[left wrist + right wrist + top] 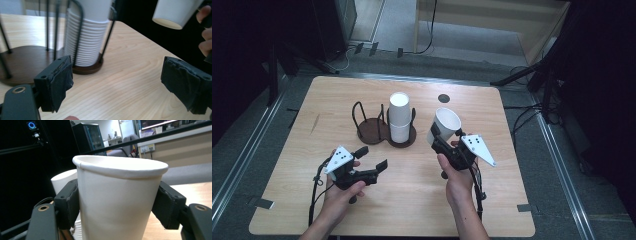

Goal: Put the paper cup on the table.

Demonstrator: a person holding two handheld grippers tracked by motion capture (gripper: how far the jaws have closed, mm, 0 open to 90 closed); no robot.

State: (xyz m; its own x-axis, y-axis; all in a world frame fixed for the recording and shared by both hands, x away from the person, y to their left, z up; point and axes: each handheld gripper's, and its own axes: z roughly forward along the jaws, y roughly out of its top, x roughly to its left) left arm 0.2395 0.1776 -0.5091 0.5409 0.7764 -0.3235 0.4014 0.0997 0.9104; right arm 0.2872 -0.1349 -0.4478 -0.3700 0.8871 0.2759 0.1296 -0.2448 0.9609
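A white paper cup (446, 123) is held tilted above the table, right of the holder, with my right gripper (440, 138) shut on its sides. In the right gripper view the cup (117, 195) sits between both pads. A stack of white cups (399, 119) stands in the right bay of a dark two-bay wire holder (371, 131); the left bay is bare. My left gripper (373, 157) hovers near the table's front left, open, with nothing between its fingers. From the left gripper view (117, 82) the stack (87, 42) and the held cup (175, 12) lie ahead.
The wooden table (412, 200) has a small black round mark (443, 98) behind the held cup. Bare wood lies between the two hands and along the front edge. Dark stands and cables surround the table on the floor.
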